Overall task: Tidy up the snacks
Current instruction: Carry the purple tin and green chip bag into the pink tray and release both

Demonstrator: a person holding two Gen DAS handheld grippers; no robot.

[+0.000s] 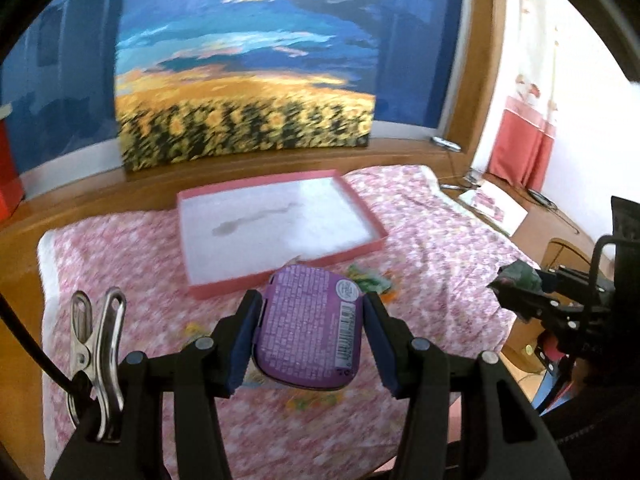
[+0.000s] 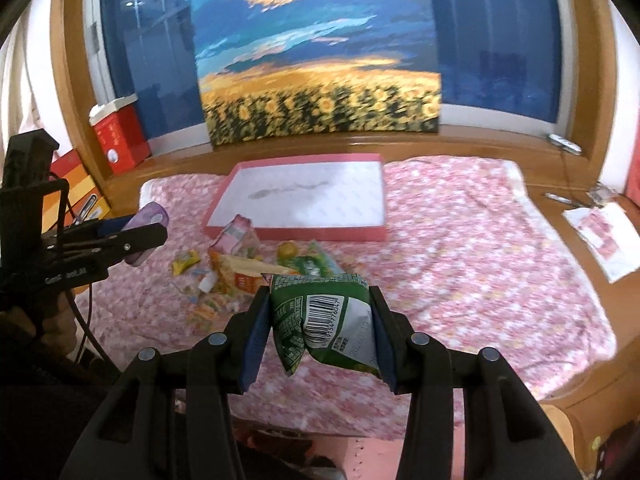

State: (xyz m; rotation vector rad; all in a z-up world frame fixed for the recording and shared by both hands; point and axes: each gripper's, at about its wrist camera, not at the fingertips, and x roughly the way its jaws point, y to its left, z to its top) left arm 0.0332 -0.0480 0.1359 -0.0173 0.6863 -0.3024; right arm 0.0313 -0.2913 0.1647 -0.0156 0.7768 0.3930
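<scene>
From my left gripper's [image 1: 312, 332] camera I see it squeezing a purple tin [image 1: 310, 326] just in front of the pink box [image 1: 372, 246], with the snack pile mostly hidden behind the tin and my right gripper [image 1: 516, 292] off to the box's right, a green bag pinched in it. My right gripper's camera shows that green bag [image 2: 324, 320] held tight, and the snack pile [image 2: 240, 264] lying in the open on the flowery cloth [image 2: 480, 260] just in front of the box's left corner.
</scene>
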